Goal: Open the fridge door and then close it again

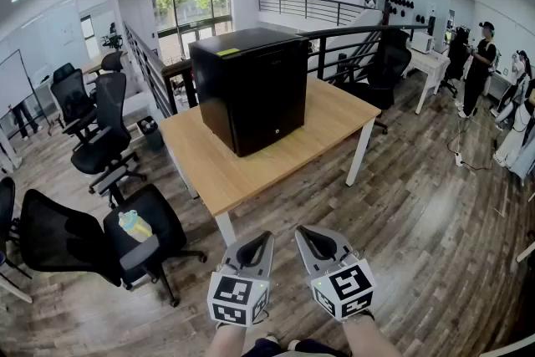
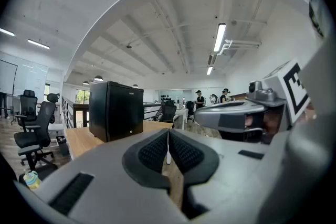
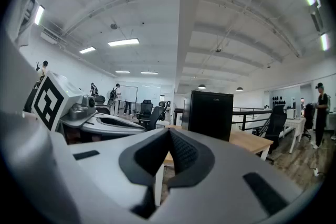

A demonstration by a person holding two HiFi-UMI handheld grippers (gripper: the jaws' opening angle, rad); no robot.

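Observation:
A small black fridge (image 1: pixel 249 88) stands with its door closed on a light wooden table (image 1: pixel 209 167). It shows too in the left gripper view as the fridge (image 2: pixel 115 110) and in the right gripper view as the fridge (image 3: pixel 211 115). Both grippers hang side by side well short of the table's near corner. My left gripper (image 1: pixel 264 237) is shut with nothing between its pads, and so is my right gripper (image 1: pixel 303 232). In their own views the left gripper (image 2: pixel 168 131) and right gripper (image 3: pixel 169 131) point roughly level toward the table.
Black office chairs (image 1: pixel 104 138) crowd the left of the table; one chair (image 1: pixel 138 240) near me carries a yellow-teal bottle (image 1: pixel 135 225). A black railing (image 1: pixel 334 38) runs behind the table. People (image 1: pixel 479 67) stand at desks far right. Wooden floor (image 1: pixel 418 213) spreads right of the table.

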